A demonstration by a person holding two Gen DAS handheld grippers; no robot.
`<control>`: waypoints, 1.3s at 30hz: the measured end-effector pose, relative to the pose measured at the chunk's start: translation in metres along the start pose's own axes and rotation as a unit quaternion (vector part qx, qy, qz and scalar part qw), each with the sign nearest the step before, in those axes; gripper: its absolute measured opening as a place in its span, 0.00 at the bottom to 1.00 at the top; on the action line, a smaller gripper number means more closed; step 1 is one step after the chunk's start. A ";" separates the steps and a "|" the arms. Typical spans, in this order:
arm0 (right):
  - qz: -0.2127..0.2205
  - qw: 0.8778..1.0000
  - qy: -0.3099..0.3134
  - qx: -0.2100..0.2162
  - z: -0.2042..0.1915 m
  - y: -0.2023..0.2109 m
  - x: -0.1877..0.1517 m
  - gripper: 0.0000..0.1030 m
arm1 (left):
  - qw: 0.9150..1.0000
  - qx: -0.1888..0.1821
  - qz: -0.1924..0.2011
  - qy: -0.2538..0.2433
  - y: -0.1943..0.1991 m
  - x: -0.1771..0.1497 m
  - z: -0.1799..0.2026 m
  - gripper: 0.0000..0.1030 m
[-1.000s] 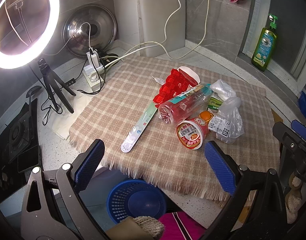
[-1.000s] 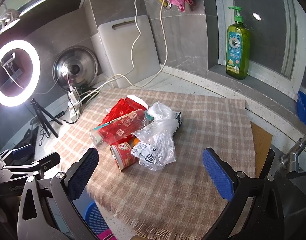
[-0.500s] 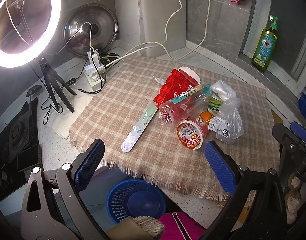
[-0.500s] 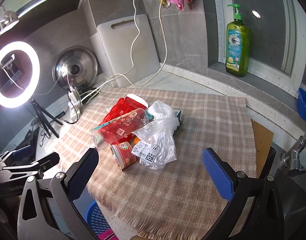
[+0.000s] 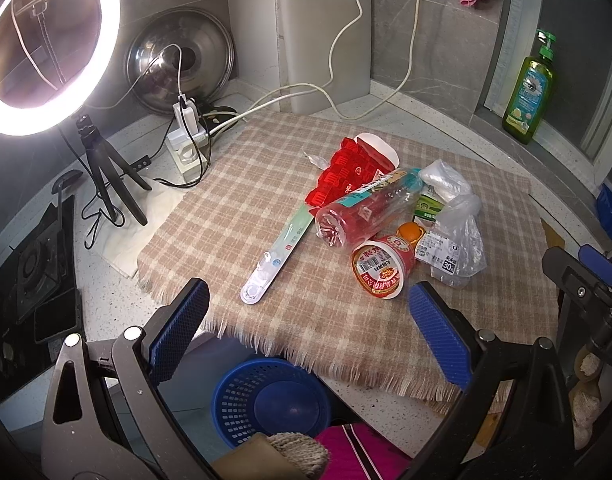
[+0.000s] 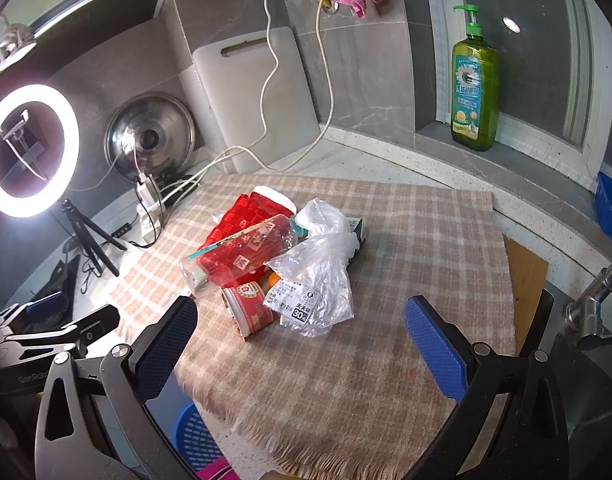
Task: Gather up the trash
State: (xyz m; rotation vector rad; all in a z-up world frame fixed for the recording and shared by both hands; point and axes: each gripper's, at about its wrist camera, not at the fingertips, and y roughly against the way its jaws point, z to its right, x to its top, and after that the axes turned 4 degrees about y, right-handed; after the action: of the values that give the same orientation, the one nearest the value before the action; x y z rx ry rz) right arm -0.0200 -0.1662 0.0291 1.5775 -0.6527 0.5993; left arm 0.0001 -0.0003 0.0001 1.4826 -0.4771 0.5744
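A heap of trash lies on the checked cloth (image 5: pixel 246 200) (image 6: pixel 426 240): a clear plastic bottle (image 5: pixel 362 212) (image 6: pixel 242 248) on its side, a red wrapper (image 5: pixel 346 172) (image 6: pixel 242 216), a red cup (image 5: pixel 382 268) (image 6: pixel 248 308) tipped over, a crumpled clear bag (image 5: pixel 458 236) (image 6: pixel 318 276), a small carton (image 5: pixel 428 204) and a long toothbrush pack (image 5: pixel 278 256). A blue basket (image 5: pixel 270 400) (image 6: pixel 194 436) stands below the counter edge. My left gripper (image 5: pixel 310 324) is open above the near cloth edge. My right gripper (image 6: pixel 302 340) is open, just short of the bag and cup. Neither holds anything.
A lit ring light on a tripod (image 5: pixel 46 48) (image 6: pixel 30 148), a power strip with cables (image 5: pixel 186 136), a pot lid (image 5: pixel 182 60) and a white cutting board (image 5: pixel 326 40) line the back. A green soap bottle (image 6: pixel 474 84) stands on the sill. A tap (image 6: pixel 594 304) is at right.
The right wrist view has shifted slightly, so the trash heap sits a touch higher and closer. The left gripper has hardly moved. Both stay open.
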 end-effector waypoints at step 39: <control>-0.015 1.000 -0.020 0.001 0.012 -0.008 -0.001 0.99 | 1.000 -0.003 -0.006 -0.001 0.000 -0.003 0.015 0.99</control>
State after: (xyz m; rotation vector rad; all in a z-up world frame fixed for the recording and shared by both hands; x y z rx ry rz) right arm -0.0143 -0.1776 0.0216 1.6021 -0.6583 0.5471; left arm -0.0016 -0.0154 -0.0018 1.4793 -0.4707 0.5621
